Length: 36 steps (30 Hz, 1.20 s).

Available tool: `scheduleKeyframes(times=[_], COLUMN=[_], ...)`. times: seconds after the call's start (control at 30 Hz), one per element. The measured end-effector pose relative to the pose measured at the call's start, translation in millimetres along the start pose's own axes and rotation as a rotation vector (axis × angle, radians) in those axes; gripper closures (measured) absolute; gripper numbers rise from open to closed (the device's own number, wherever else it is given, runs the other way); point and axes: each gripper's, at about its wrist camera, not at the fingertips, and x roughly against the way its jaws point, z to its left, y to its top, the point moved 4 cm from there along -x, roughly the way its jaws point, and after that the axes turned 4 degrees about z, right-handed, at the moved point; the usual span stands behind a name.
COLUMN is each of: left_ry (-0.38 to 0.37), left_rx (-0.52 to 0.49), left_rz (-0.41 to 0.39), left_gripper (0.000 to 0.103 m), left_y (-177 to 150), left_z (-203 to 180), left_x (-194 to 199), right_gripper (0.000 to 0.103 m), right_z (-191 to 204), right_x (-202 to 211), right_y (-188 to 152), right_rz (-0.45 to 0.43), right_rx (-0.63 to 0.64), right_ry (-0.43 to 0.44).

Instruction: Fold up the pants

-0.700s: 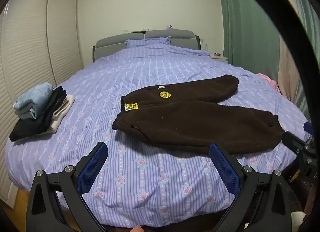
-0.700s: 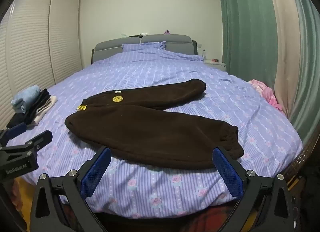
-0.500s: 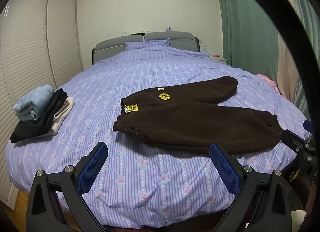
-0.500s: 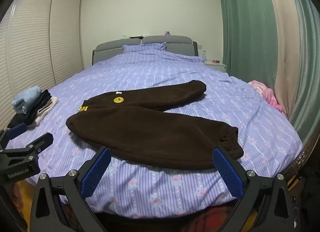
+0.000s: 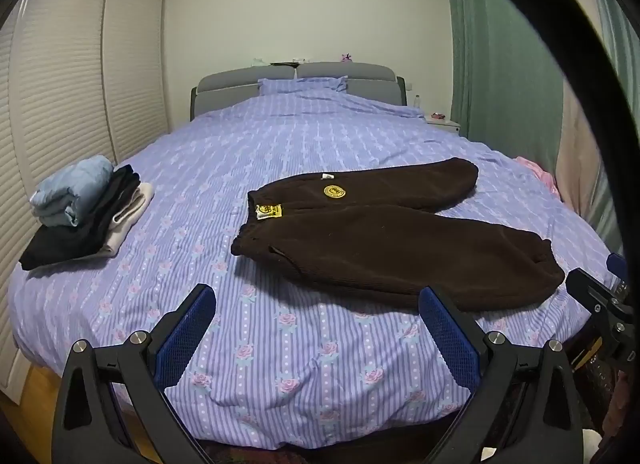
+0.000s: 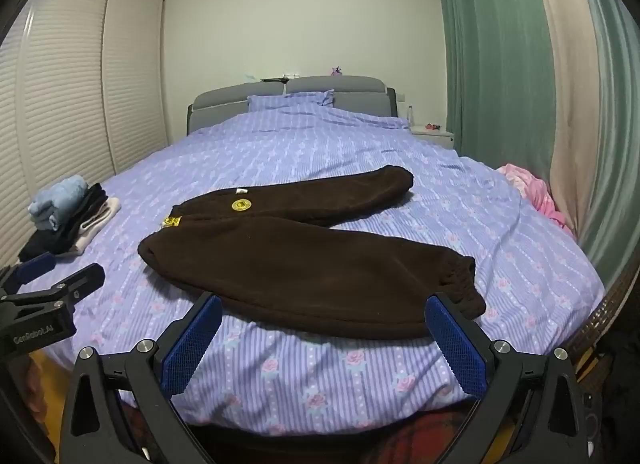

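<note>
Dark brown fleece pants (image 5: 384, 240) (image 6: 304, 264) lie spread flat on the bed, waistband with two yellow patches to the left, both legs running right. My left gripper (image 5: 316, 314) hangs open above the bed's near edge, short of the pants, nothing between its blue pads. My right gripper (image 6: 324, 322) is open too, its fingers framing the near leg's lower edge from above the bed edge, not touching. Each gripper shows at the side of the other's view: the right one (image 5: 600, 300), the left one (image 6: 48, 288).
A purple striped floral bedspread (image 5: 280, 328) (image 6: 320, 376) covers the bed. A stack of folded clothes (image 5: 84, 212) (image 6: 68, 220) sits at the left edge. Pink cloth (image 6: 532, 192) lies at the right edge by green curtains (image 6: 500, 64). Slatted wardrobe doors (image 5: 68, 84) stand left.
Both views have tilted slightly, so the bed and pants sit a little lower in each picture. The pants have not moved and both grippers stay open.
</note>
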Motion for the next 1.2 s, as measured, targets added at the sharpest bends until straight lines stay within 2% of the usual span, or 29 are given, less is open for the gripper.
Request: scheduleKeyframes(times=[1.2], left_ry=[0.004], left_rx=[-0.037], left_rz=[-0.049], left_gripper=[0.0], left_y=[2.6], left_z=[-4.4], left_x=[8.3], right_gripper=[0.0], right_z=[-0.7], right_x=[0.8], right_y=[-2.4], right_rz=[0.003], right_rx=[-0.006], right_ry=[0.002])
